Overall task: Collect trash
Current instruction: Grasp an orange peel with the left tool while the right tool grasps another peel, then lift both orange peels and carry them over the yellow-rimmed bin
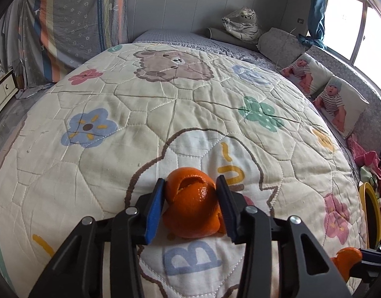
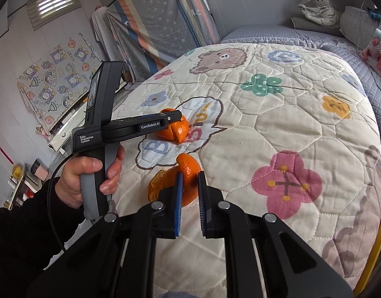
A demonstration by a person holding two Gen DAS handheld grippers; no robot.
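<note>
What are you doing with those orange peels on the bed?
A person is picking up orange peel off the cartoon quilt with a gripper in each hand. The left gripper has its fingers around one curled orange peel, pressing on its sides where it lies on the quilt. The right gripper is already shut on a second piece of peel, close beside the first.

Both views evenly lit by daylight; window (image 1: pixel 359 24) overexposed at upper right of left wrist view. Shadows soft, faint. Strong fisheye distortion w/ dark vignetted corners; quilt (image 1: pixel 190 114) rendered bulged. Focus sharp, no motion blur noted.
</note>
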